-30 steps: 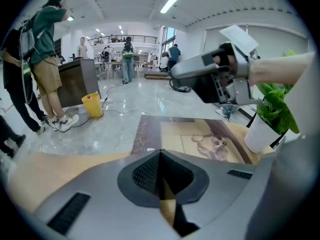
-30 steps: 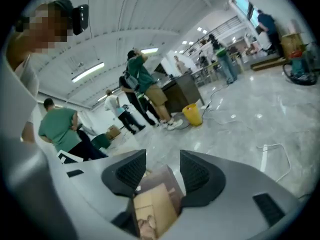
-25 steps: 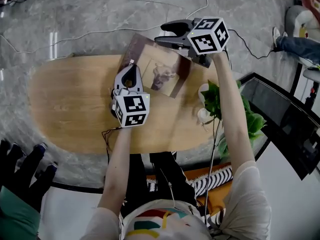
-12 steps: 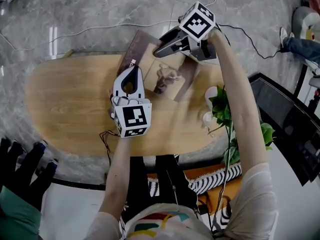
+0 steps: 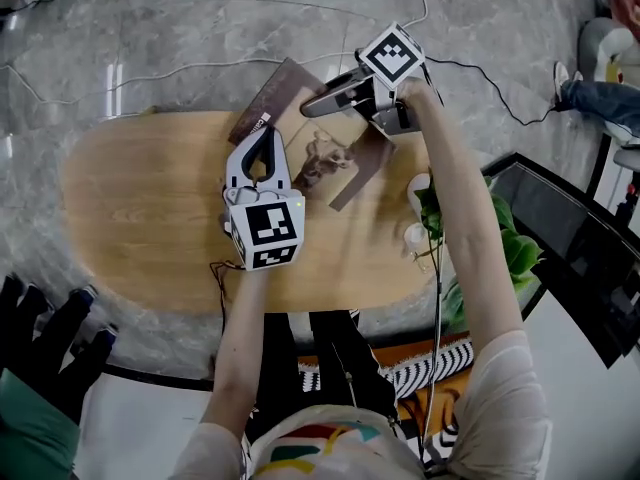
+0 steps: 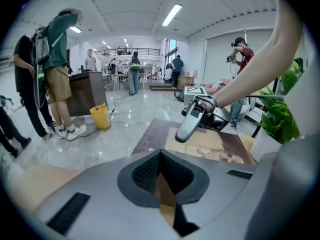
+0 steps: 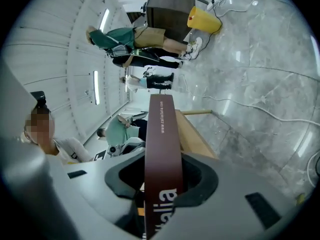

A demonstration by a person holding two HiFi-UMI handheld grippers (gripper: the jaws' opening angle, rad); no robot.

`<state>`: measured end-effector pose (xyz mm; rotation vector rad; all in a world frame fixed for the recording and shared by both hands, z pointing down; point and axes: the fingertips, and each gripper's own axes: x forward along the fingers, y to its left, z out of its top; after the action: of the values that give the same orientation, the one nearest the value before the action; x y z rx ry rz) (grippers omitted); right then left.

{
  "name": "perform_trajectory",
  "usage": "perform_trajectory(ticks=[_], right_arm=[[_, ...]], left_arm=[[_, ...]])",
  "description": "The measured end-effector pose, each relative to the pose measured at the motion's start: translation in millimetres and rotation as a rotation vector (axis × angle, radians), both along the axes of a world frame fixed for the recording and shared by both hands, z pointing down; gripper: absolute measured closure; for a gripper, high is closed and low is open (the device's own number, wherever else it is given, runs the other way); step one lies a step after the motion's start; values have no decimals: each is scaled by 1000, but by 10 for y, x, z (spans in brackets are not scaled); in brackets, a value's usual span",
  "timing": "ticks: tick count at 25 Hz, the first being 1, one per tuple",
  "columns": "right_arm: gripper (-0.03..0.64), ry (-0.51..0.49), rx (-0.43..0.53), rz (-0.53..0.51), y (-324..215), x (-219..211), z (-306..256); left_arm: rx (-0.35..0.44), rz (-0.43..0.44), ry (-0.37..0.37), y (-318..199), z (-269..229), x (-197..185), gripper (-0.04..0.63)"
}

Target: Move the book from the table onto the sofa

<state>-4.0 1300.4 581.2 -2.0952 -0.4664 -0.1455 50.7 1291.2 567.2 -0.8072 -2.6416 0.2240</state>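
The brown book (image 5: 318,153) with a cow picture lies at the far edge of the oval wooden table (image 5: 140,208). My right gripper (image 5: 306,108) reaches over its far right side. In the right gripper view the maroon spine (image 7: 161,134) runs straight between the jaws, which have just been closing and now pinch it. My left gripper (image 5: 262,136) hovers at the book's near left corner, its jaw tips together and nothing between them. From the left gripper view the book (image 6: 220,146) lies ahead, with the right gripper (image 6: 186,130) over it.
A leafy plant (image 5: 490,243) in a white pot (image 5: 418,183) stands at the table's right end. A black glass stand (image 5: 570,238) lies beyond it. Cables (image 5: 200,63) run over the marble floor. Gloved hands (image 5: 50,348) show at lower left. People and a yellow bin (image 6: 100,116) stand far off.
The right gripper rolled, dropped left onto the book's far edge and closed on it. The book has turned a little. The left gripper rose slightly.
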Motion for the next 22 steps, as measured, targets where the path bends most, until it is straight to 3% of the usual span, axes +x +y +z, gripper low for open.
perform_trajectory(ticks=[9,11,14,15,17,22], right_arm=[[463,88,-211,214,-51,169,-916],[463,115,-171,215,45,132,-782],[463,213,117,122,-120,189,-270],[463,231,159,138,-85,143,-266],[463,237,147,242,16,59,-480],[463,173,1,514,-286,113,-1518]], left_arm=[[-64,-7,-88,-159,-712,203,589],[38,-74,-70,-102,-534,213,589],[364,-302,23,-406,-106,312,589],[412,-339,36,-386,-125,296,589],[407,-353,24,-253,-382,304,589],[335,-339,-71,-378,-1352,496,589]])
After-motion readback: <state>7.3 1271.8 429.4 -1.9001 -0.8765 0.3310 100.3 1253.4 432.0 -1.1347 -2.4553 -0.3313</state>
